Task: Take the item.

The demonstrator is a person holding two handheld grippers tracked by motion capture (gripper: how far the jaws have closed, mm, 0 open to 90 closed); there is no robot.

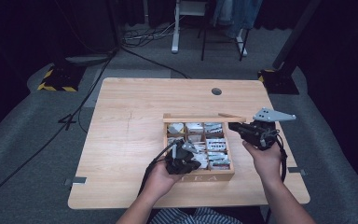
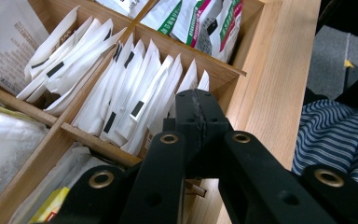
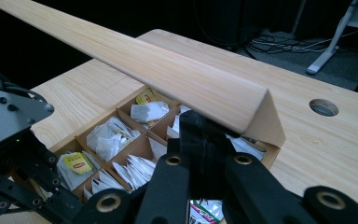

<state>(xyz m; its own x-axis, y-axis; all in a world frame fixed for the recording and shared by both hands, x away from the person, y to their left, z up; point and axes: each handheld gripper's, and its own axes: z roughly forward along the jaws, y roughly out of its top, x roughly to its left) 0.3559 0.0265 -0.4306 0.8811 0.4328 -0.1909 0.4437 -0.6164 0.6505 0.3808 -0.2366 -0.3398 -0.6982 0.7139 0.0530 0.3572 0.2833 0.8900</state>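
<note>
The job in hand looks like picking a sachet out of the open wooden tea box (image 1: 200,177): the left gripper (image 2: 196,109) has its jaws pressed together, tips down among the upright white tea sachets (image 2: 135,100) in the compartment nearest the box's front wall. Whether a sachet edge is actually pinched between the tips I cannot tell; no paper shows between them. Ahead of it lie more white sachets, and beyond a divider some green-and-red printed packets (image 2: 200,21)

The right gripper (image 3: 204,135), jaws also closed, sits at the far right corner of the box, just under the raised lid (image 3: 158,70), which slants across right above its tips. It seems to be propping or holding the lid open, though the contact itself is hidden

The next move, as I judge it, calls for a straight lift by the left gripper, so the neighbouring sachets, packed tight on both sides, are not dragged out. The dividers close beside the tips leave little room for sideways motion, and the lid must remain up

Below the right gripper are compartments with yellow-labelled bags (image 3: 77,163) and the other gripper's frame at its left
</note>
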